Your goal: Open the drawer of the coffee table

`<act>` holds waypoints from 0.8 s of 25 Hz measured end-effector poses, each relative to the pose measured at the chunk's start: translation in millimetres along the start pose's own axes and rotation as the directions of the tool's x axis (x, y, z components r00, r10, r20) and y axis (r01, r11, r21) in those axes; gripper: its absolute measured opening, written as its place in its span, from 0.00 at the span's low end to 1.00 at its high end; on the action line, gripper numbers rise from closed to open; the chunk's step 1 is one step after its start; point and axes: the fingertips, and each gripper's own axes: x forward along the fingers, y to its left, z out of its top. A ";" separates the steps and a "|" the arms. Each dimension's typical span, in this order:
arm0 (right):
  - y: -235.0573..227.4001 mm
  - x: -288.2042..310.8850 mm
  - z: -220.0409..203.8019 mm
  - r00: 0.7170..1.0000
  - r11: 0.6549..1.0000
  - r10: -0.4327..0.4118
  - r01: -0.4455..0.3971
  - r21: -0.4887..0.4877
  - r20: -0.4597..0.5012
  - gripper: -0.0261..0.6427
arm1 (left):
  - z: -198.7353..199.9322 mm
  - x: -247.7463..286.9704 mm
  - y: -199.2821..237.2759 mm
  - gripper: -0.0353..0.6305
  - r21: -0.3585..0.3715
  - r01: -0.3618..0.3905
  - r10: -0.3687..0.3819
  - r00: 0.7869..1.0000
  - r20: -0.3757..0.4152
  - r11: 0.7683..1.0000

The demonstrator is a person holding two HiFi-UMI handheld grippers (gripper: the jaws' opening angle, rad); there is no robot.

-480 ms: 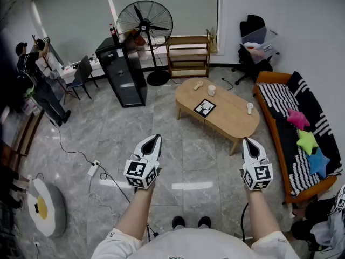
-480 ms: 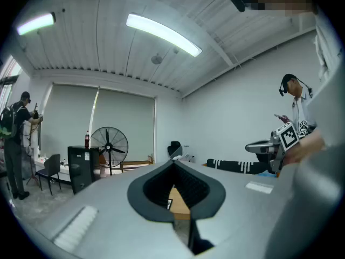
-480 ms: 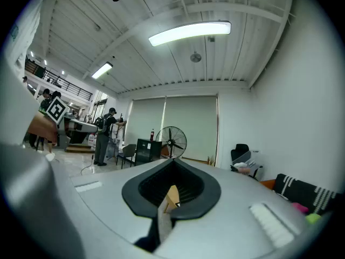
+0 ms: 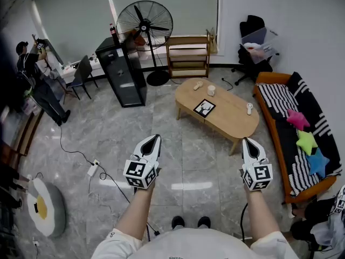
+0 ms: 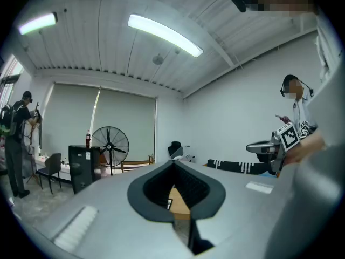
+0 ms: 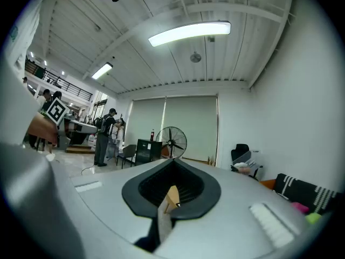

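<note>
Grey tiled room, oval light-wood coffee table (image 4: 226,117) well ahead, drawer unseen.
Left gripper (image 4: 156,139) and right gripper (image 4: 248,142) clenched, empty; risk: drawer pull missed unless reopened.

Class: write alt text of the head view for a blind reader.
The left gripper and right gripper, both white and black with jaws together, point across grey floor tiles toward an oval light-wood coffee table. An orange-framed striped sofa stands at right, a black pedestal fan beyond.
</note>
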 end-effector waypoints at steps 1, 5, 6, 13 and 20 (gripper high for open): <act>-1.3 0.0 1.7 1.000 1.000 -0.002 0.002 0.013 0.015 0.04 | 0.5 -0.3 0.0 0.05 -0.001 0.000 0.000 1.000 0.000 1.000; -13.3 6.7 3.5 0.995 0.994 -0.072 0.067 0.084 0.062 0.92 | 2.1 -1.2 0.4 0.05 -0.003 -0.002 0.002 1.000 0.004 1.000; -12.8 7.1 2.4 0.996 0.994 -0.071 0.065 0.085 0.063 0.92 | 1.8 -1.4 0.0 0.05 -0.003 -0.003 0.003 1.000 0.004 1.000; -5.4 9.0 -2.6 0.998 0.997 -0.037 0.034 0.073 0.044 0.92 | 0.1 -0.5 1.6 0.05 -0.004 -0.005 0.005 1.000 0.001 1.000; 9.3 11.3 -3.8 0.999 0.998 -0.012 0.009 0.064 0.035 0.92 | -4.2 -7.0 9.2 0.05 0.000 -0.002 0.002 1.000 -0.008 1.000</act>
